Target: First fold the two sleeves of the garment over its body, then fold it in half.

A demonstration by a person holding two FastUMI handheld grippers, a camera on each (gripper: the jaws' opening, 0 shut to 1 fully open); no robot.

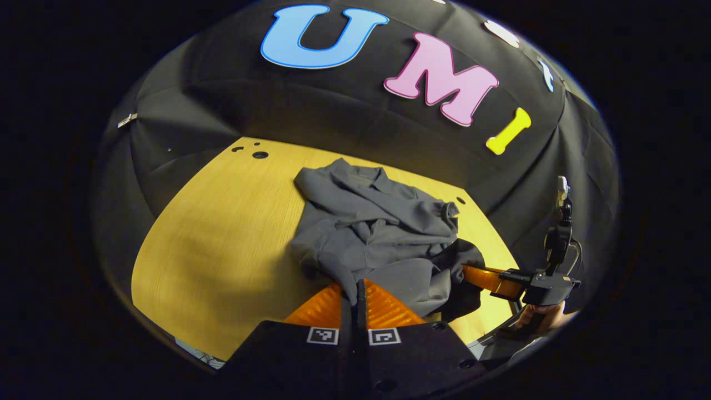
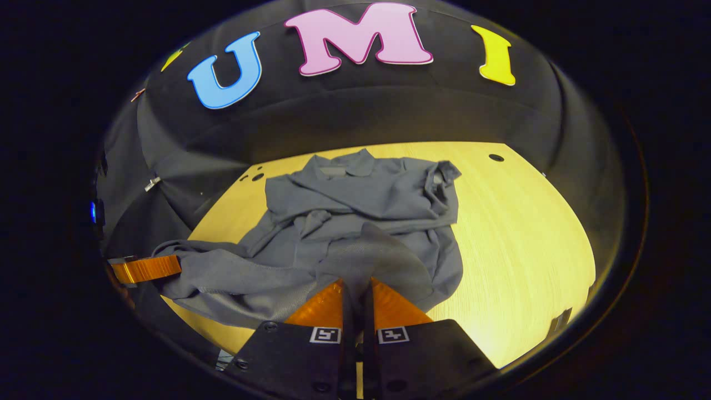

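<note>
Lying crumpled on the wooden tabletop (image 2: 516, 222) is the grey collared shirt (image 2: 361, 211), its collar (image 2: 355, 164) turned toward the far black cloth wall (image 2: 355, 116). In the left gripper view, the left gripper (image 1: 355, 294) is seen with its two fingers drawn together on a pinch of the shirt's near hem; the grey cloth is caught right between the fingertips, and the bulk of the shirt (image 1: 377, 228) is spread just ahead of them. Off to that gripper's right, the right gripper (image 1: 472, 274) is seen from the side, its fingers buried in a raised fold of fabric, with a hand (image 1: 541, 316) gripping its handle near the table edge. In the right gripper view, the right gripper (image 2: 358, 294) is likewise closed, both fingers pressed on a lifted hump of grey cloth directly in front. To its left, the other gripper (image 2: 166, 266) is seen at the edge of the shirt, one ribbed finger (image 2: 147, 269) touching a stretched corner of the hem. One sleeve (image 2: 441, 183) is seen bunched, ahead of and to the right of the right gripper's fingers.
</note>
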